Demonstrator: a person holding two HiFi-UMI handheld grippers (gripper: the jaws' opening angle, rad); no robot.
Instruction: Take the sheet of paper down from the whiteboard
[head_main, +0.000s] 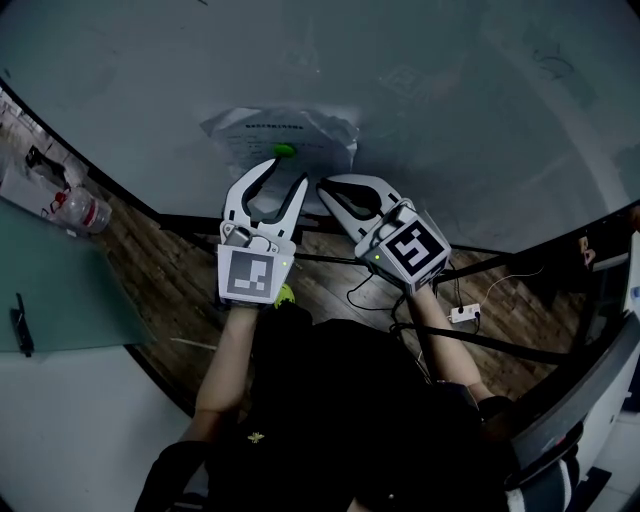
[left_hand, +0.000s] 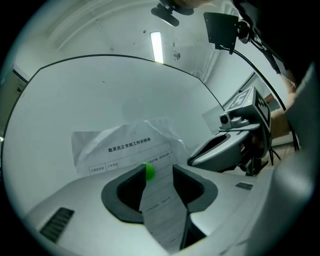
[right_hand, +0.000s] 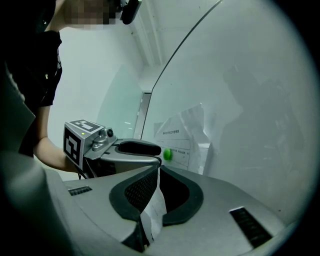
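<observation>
A crumpled printed sheet of paper (head_main: 282, 133) hangs on the whiteboard (head_main: 450, 110), pinned by a green round magnet (head_main: 285, 150). My left gripper (head_main: 286, 172) stands open just below the magnet, its jaws either side of the sheet without pressing it. In the left gripper view the paper (left_hand: 160, 207) runs through the gap between the jaws, and the magnet (left_hand: 148, 171) sits at the tip of the left jaw. My right gripper (head_main: 325, 188) is shut on the sheet's lower right edge; the right gripper view shows a strip of paper (right_hand: 155, 205) pinched between its pads.
A plastic bottle (head_main: 85, 210) lies on the wood floor at the left. A white power strip (head_main: 465, 313) and cables lie on the floor at the right. A teal panel (head_main: 50, 290) is at the left. The two grippers stand close beside each other.
</observation>
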